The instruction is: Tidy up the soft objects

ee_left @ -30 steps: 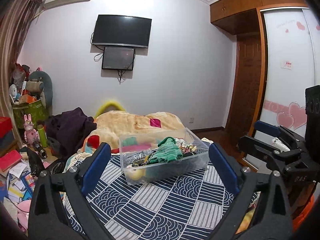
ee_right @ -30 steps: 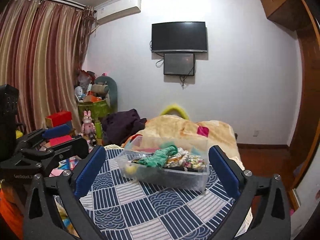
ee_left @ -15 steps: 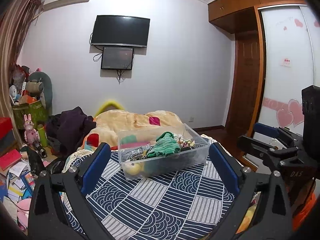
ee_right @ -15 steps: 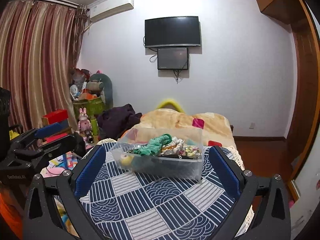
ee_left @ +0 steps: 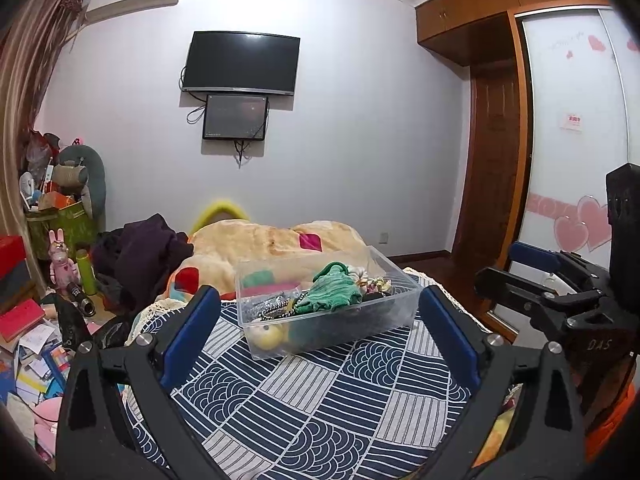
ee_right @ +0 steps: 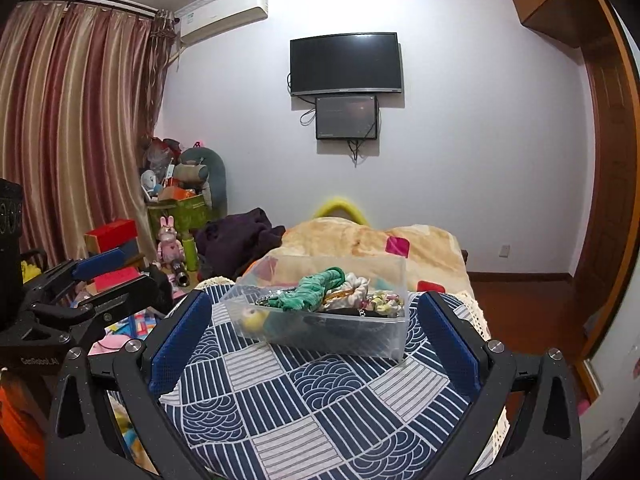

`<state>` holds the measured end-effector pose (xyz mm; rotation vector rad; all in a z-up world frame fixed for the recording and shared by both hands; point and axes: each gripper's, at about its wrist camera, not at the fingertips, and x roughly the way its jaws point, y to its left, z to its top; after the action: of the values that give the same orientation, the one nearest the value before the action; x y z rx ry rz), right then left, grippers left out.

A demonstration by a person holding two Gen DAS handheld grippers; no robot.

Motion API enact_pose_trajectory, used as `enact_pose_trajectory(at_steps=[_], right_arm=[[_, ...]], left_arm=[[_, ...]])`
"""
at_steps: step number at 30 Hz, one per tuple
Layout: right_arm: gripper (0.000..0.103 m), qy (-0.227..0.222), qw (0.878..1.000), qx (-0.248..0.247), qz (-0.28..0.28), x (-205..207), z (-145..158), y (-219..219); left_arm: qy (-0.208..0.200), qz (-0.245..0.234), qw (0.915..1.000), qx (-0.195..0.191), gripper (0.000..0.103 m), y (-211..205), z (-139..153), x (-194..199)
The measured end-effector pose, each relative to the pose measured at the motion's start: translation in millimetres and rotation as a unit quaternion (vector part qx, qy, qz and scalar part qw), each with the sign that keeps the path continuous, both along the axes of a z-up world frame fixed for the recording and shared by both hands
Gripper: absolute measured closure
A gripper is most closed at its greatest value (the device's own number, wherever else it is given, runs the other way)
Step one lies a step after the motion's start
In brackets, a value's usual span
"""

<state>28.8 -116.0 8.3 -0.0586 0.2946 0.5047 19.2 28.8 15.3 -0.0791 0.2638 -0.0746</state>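
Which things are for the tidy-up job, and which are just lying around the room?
For the job:
clear box
green knitted thing inside it
left gripper, open
right gripper, open

Just lying about:
TV
pink bunny toy
purple clothes
red box

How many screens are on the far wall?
2: a large TV high on the wall, and a smaller monitor mounted directly below it. Both are dark.
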Motion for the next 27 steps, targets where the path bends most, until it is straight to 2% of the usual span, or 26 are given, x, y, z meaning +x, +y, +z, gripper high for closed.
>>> enact_pose_trajectory(at_steps=[27], right_arm=[[0.0,0.001,1.0,0.001,0.0,-0.4,-0.1,0.1]], left_arm=[[-0.008,-0.003,1.0,-0.001,0.002,-2.7,0.6,-3.1]])
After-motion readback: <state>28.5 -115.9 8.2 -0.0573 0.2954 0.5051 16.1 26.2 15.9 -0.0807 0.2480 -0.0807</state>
